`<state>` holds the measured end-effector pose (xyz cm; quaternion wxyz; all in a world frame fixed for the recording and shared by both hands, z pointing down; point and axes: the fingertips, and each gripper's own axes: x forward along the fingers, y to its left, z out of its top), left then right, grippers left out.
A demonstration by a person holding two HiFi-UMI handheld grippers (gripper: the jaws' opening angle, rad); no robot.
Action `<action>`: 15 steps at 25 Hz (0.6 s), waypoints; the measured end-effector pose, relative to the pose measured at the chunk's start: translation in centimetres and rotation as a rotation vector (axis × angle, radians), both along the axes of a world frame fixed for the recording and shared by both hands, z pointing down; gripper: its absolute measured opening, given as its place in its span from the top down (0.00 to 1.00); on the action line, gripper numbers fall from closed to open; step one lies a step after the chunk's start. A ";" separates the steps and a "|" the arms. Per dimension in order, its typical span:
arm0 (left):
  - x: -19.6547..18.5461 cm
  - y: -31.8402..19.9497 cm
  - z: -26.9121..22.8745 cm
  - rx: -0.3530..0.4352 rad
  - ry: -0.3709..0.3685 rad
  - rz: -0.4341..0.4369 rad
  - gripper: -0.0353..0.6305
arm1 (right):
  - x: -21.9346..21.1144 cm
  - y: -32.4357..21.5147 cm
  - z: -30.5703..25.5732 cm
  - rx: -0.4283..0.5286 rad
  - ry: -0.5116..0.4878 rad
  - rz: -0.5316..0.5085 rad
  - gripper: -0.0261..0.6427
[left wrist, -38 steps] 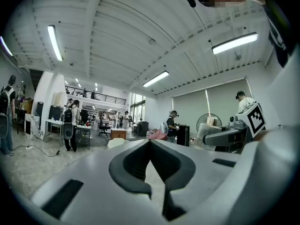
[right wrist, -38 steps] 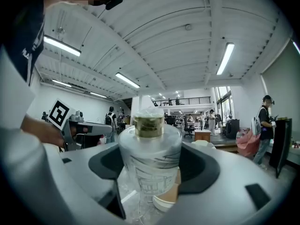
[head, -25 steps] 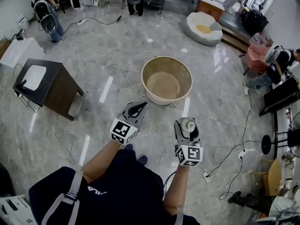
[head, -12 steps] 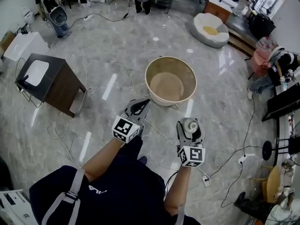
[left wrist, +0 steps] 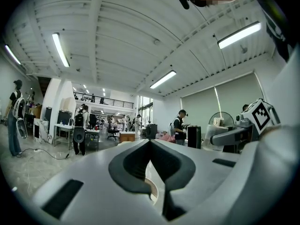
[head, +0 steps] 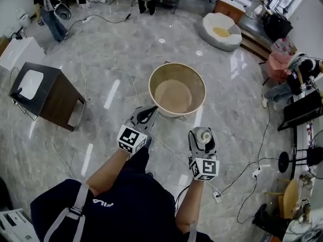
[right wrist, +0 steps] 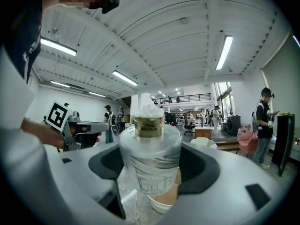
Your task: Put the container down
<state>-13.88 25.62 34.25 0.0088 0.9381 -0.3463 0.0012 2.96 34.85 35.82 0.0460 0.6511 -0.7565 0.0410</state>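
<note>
The container (right wrist: 149, 157), a frosted bottle with a gold neck, stands upright between the jaws of my right gripper (right wrist: 151, 175), which is shut on it. From the head view the container (head: 204, 133) shows top-on in the right gripper (head: 202, 141), held above the marble floor. A big round beige tub (head: 176, 88) sits on the floor just beyond both grippers. My left gripper (head: 150, 112) points at the tub's near rim, jaws shut and empty. Along the left gripper (left wrist: 153, 175) only a sliver of the tub (left wrist: 151, 188) shows.
A dark wooden side table (head: 46, 92) stands at the left. A white cushion seat (head: 219, 29) lies at the back right. Cables (head: 166, 144) and a power strip (head: 217, 196) trail over the floor near my feet. People stand at the far left (head: 48, 6) and right (head: 298, 74).
Both grippers hold the same pose, the bottle still gripped. The view has shifted slightly, so the tub sits a little more to the left. A person at the back left has walked.
</note>
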 end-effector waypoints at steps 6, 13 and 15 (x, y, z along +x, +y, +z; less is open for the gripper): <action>0.3 -3.1 1.0 -0.004 -0.022 -0.006 0.91 | 0.7 -3.2 0.6 -0.017 -0.011 0.007 0.46; 2.4 -8.1 1.5 -0.011 -0.032 0.010 0.91 | 2.7 -8.1 1.3 -0.025 -0.020 0.023 0.46; 3.2 -10.1 1.2 -0.012 -0.027 0.007 0.91 | 3.6 -9.9 1.1 -0.025 -0.024 0.030 0.46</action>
